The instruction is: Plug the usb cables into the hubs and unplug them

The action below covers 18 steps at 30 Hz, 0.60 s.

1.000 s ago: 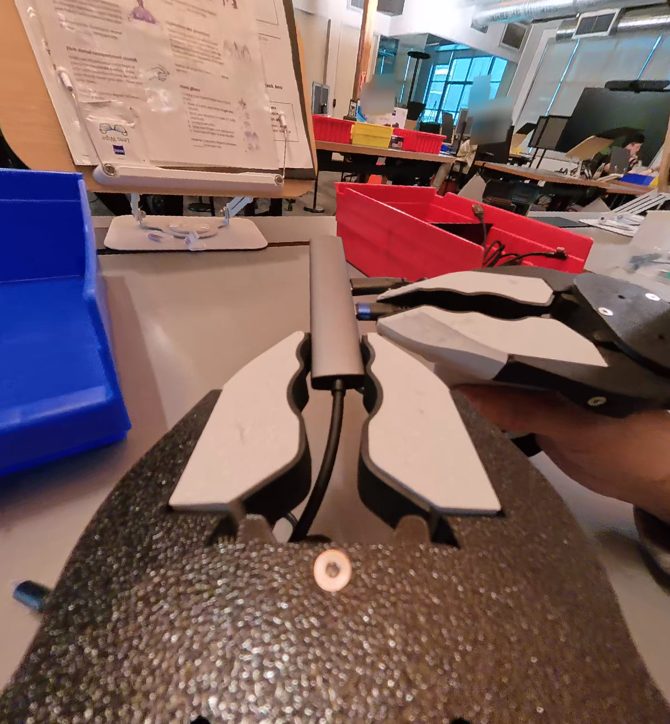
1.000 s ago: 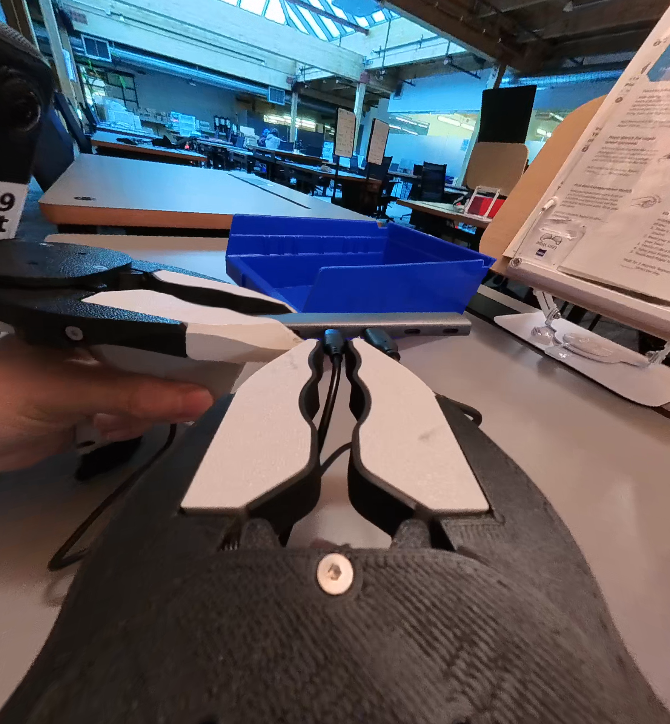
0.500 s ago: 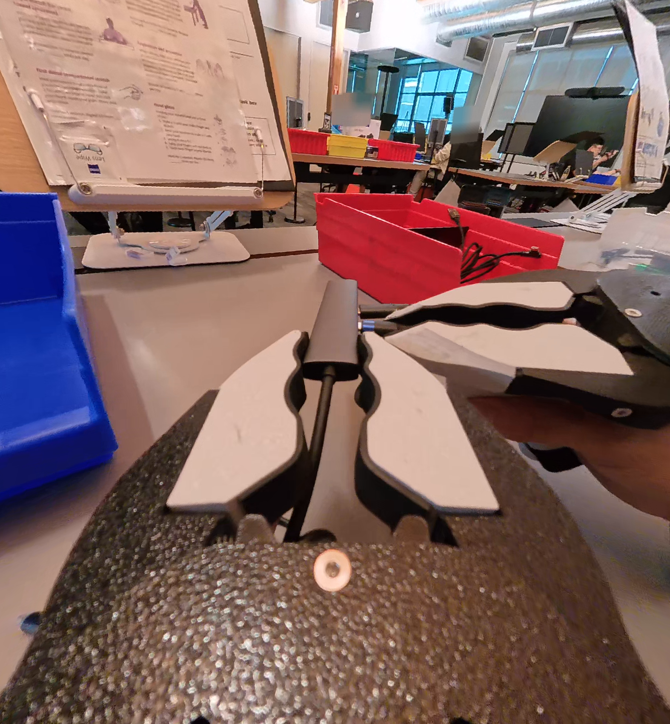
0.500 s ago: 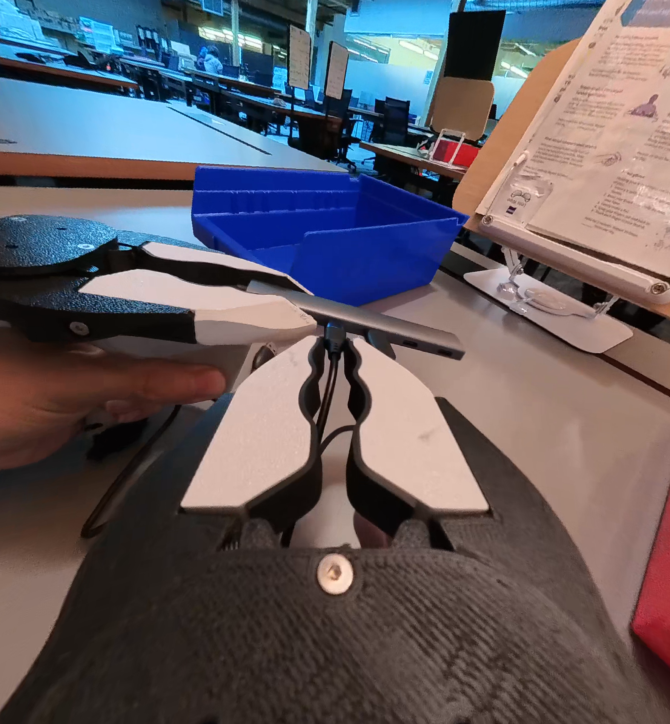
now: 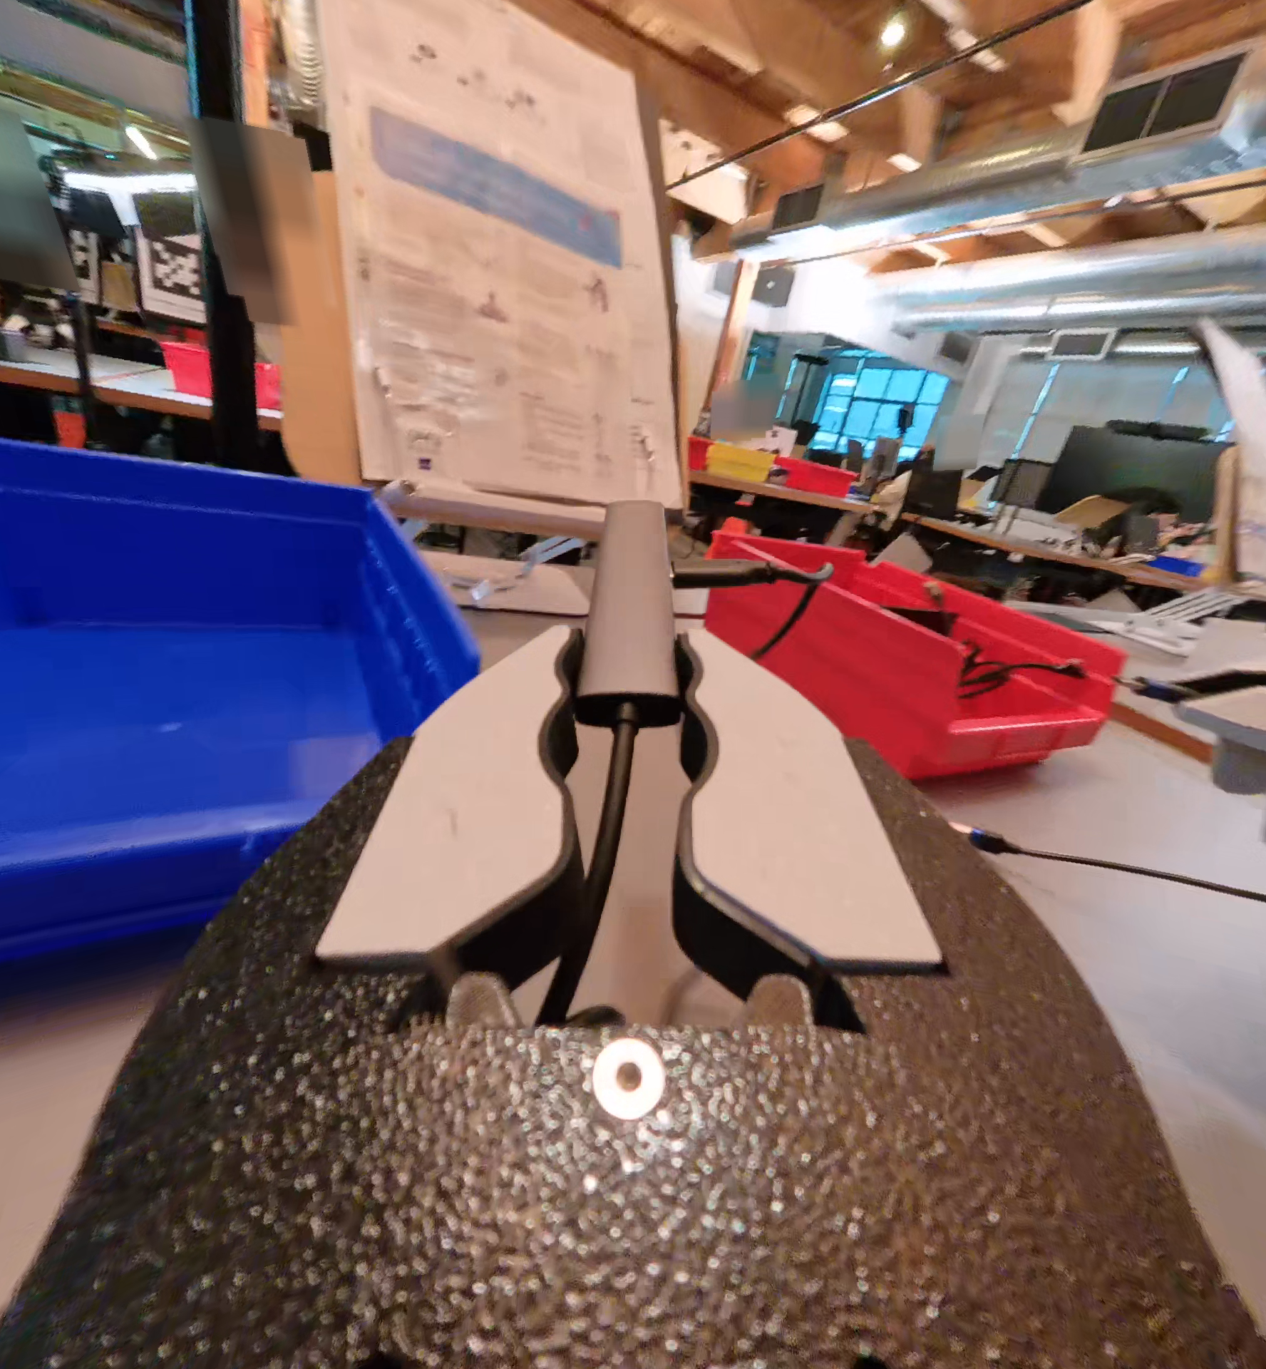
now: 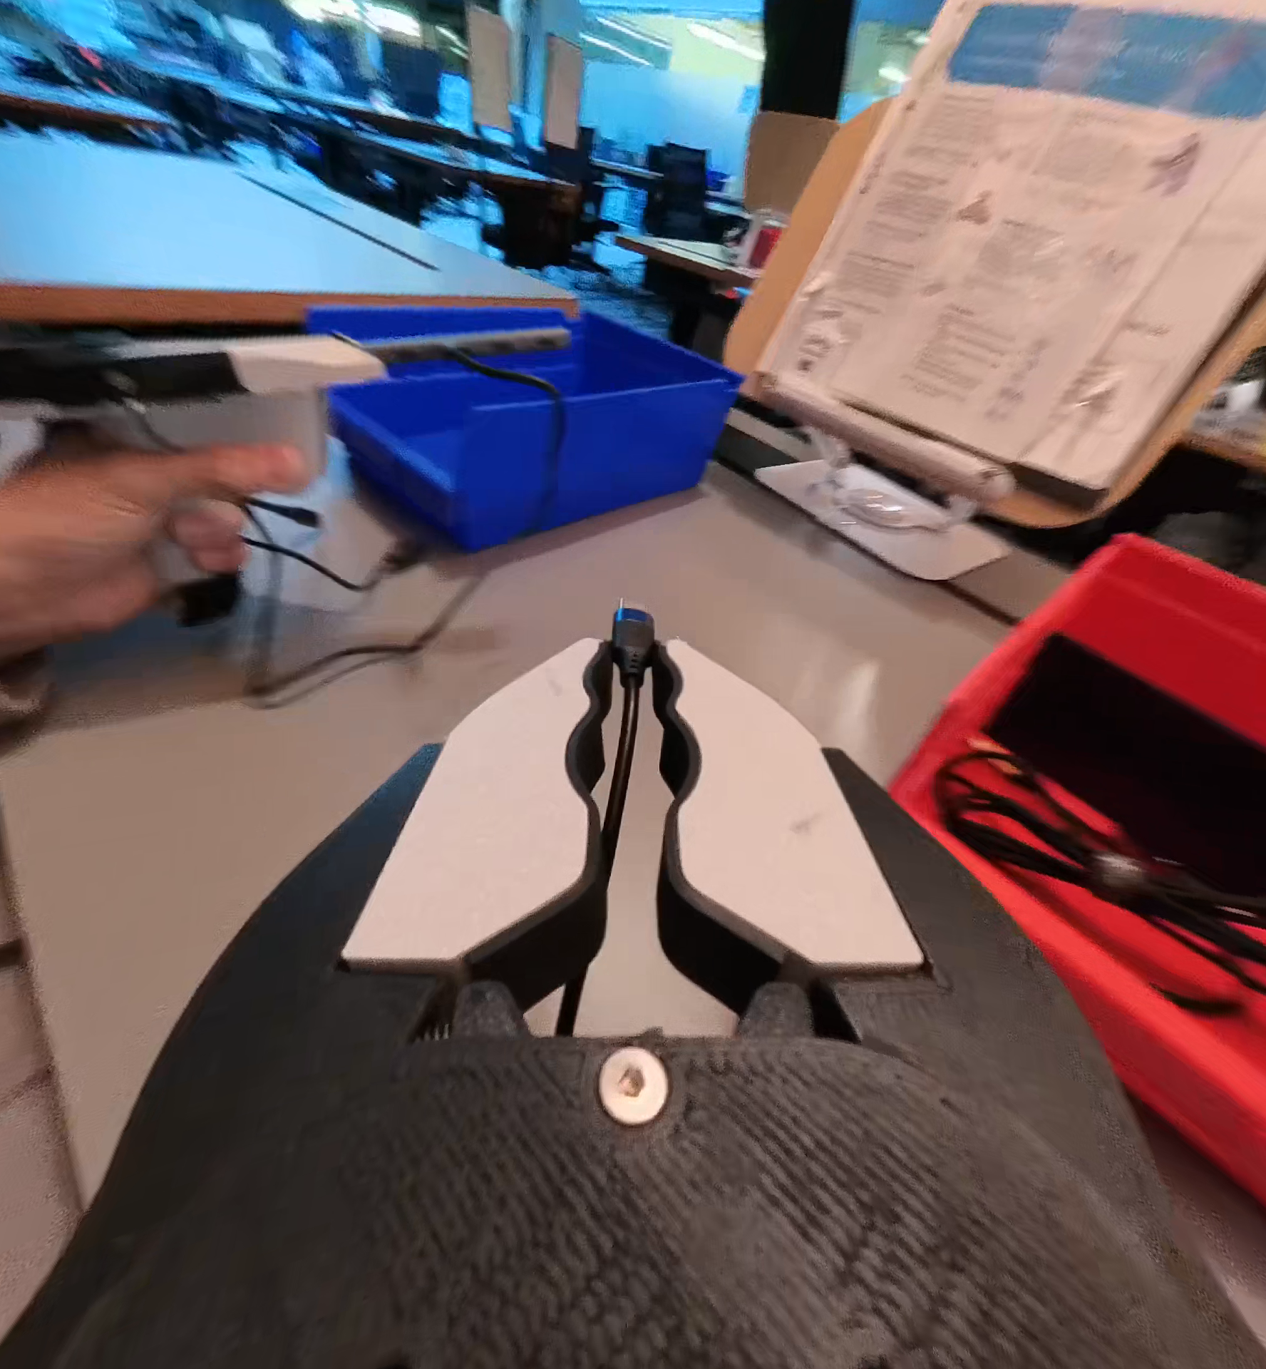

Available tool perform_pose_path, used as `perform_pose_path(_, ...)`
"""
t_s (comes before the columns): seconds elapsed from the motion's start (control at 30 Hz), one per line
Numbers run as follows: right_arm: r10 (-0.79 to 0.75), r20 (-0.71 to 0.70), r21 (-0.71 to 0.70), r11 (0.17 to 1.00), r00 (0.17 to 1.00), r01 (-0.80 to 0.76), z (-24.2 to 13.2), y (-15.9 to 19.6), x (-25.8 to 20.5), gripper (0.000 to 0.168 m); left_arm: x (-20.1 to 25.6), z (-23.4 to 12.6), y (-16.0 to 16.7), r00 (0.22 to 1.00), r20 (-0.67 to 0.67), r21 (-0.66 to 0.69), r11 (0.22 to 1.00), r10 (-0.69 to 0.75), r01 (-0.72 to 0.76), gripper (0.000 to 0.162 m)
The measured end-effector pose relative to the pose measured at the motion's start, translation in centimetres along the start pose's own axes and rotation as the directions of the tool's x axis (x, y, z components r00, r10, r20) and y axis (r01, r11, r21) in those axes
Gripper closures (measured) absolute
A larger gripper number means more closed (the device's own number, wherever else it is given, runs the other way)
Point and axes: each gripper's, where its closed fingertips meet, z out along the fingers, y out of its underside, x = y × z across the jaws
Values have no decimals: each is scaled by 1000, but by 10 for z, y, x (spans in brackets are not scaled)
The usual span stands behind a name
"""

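Observation:
My left gripper (image 5: 626, 652) is shut on the near end of a grey USB hub (image 5: 628, 593) and holds it up above the table. One black cable (image 5: 756, 572) is still plugged into the hub's right side. My right gripper (image 6: 631, 643) is shut on a black USB plug (image 6: 630, 638) with a blue tip, pulled free of the hub and held apart from it. In the right wrist view the hub (image 6: 478, 345) and the left gripper (image 6: 304, 363) show at the far left, held by a hand. The right gripper's tip (image 5: 1252, 704) shows at the left wrist view's right edge.
A blue bin (image 5: 134, 667) stands left of the hub. A red bin (image 5: 911, 667) holding black cables lies to the right. A document stand (image 6: 1022, 259) with printed sheets stands behind. Loose black cable (image 6: 363, 637) trails on the grey table (image 6: 763, 593). The left gripper's tips are roughly 20 centimeters from the right gripper's.
My right gripper has pulled its plug out of the hub and moved away to the right. My left gripper has lifted the hub and swung it left toward the blue bin.

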Motion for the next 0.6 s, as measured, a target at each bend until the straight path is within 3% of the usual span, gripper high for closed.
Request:
perform_pose_path(0.03,-44,-46,-6,999,998,44,-8,-3,11,157,4,0,-6,1000,-16,4,1000,-11,11,139)
perform_pose_path(0.13,-20,-78,91,995,997,27,-31,-30,39,157,4,-3,-17,1000,-5,35,999,5,-5,139)
perform_pose_path(0.33,51,-5,324,945,999,-46,-60,-130,94,158,20,1,1,998,-58,42,999,30,-28,139)
perform_pose_path(0.43,47,57,372,926,997,-65,-50,-163,121,158,31,5,14,989,-80,43,992,120,-117,139)
perform_pose_path(0.6,122,211,420,885,970,-202,-10,-176,155,158,46,5,13,966,-122,79,972,228,-219,139)
